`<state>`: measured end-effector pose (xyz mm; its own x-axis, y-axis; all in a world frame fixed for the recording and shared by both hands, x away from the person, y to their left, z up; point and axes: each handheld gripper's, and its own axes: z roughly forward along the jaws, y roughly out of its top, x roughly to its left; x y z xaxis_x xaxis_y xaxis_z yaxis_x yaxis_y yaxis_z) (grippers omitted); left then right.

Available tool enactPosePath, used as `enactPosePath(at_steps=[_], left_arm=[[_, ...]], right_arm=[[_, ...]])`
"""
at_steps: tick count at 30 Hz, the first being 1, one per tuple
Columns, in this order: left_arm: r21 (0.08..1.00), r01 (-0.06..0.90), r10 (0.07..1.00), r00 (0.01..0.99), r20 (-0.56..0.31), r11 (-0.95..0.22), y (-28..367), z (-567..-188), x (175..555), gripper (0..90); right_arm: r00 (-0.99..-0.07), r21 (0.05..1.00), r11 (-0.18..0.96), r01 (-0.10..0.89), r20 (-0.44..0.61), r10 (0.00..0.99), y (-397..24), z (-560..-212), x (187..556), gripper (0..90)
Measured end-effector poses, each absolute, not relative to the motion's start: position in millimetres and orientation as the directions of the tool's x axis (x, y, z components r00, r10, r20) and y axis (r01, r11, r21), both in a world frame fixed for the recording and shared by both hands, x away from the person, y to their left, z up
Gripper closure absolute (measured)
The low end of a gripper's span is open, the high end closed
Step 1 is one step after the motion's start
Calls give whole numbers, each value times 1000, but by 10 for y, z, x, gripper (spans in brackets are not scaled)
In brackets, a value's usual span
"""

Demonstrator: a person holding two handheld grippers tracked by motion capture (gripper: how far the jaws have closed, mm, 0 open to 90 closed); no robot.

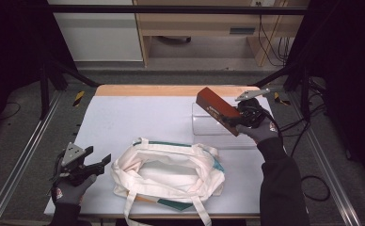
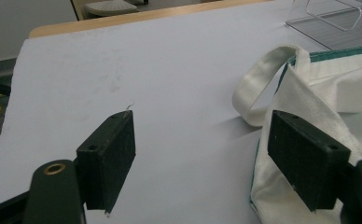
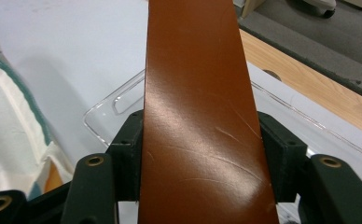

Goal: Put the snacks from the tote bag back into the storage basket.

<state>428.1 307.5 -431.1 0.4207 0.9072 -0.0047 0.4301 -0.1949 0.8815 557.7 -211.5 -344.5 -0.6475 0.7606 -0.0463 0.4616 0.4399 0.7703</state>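
Table [image 1: 124, 117], white-covered, wooden strip along far edge. Cream canvas tote bag [image 1: 169, 174], teal trim, lies flat near front edge, mouth open, handles splayed. Clear plastic tray [image 1: 209, 127] beyond bag, toward right. Brown rectangular box [image 1: 218, 110] held tilted above tray, clamped between jaws of right gripper [image 1: 241, 123]; pads press both sides. Left gripper [image 1: 103, 162] just left of bag, jaws spread wide, nothing between them; one pad beside bag edge.
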Motion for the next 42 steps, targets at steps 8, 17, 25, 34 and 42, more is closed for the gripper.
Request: enactPosePath(at_steps=[8, 17, 25, 34, 42], left_arm=[[880, 433, 906, 422, -6, -195, 3075, -4318, 4285, 235], [878, 436, 905, 426, -9, -196, 3077, -4322, 4288, 241], [876, 438, 905, 426, -6, -200, 3072, -4325, 4290, 246], [874, 443, 904, 427, -10, -200, 3072, -4332, 4296, 251], [873, 445, 904, 428, -10, -200, 3068, -4335, 4297, 253]], right_arm=[[-633, 765, 436, 473, -49, 773, -2166, -3554, 5740, 432], [-638, 780, 434, 451, -58, 768, -2245, -3642, 5857, 433], [-661, 763, 468, 447, -71, 747, -2278, -3715, 5888, 432], [-688, 752, 499, 430, -85, 721, -2267, -3785, 5927, 432], [-705, 752, 515, 412, -95, 703, -2249, -3799, 5938, 433]])
